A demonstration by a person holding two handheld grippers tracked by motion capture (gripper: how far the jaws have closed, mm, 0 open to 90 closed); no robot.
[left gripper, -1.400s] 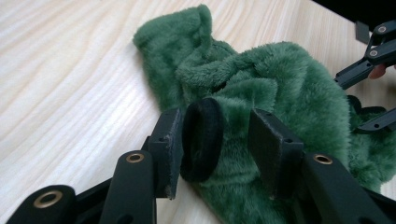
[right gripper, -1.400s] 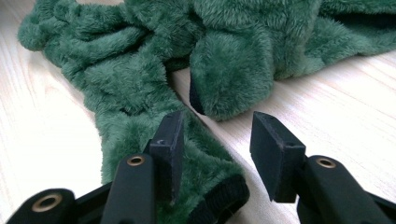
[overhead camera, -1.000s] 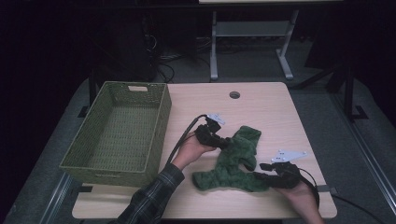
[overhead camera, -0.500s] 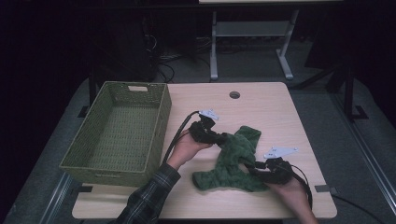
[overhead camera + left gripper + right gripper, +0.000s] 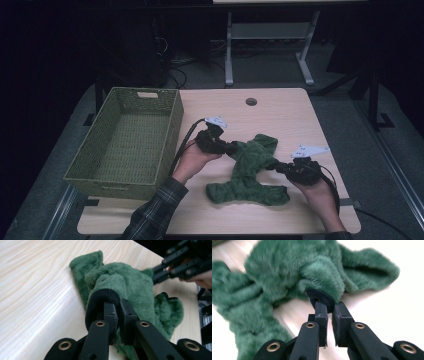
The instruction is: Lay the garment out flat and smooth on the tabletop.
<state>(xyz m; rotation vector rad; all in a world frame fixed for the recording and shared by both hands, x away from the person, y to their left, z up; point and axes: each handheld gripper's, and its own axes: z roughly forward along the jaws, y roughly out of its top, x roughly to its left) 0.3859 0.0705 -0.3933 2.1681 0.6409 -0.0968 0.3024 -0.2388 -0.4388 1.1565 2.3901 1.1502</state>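
1. The green fuzzy garment lay on the surface, beside the basket.
2. The left gripper was clamped on one dark cuff.
3. The right gripper had just been closing, pinching another cuff.
4. Best lift both evenly, keeping the fabric from slipping.

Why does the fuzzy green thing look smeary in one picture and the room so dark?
Right gripper view: the green garment is motion-blurred and the table glares white. Left gripper view: sharper, with clear wood grain. High view: dim, background nearly black.
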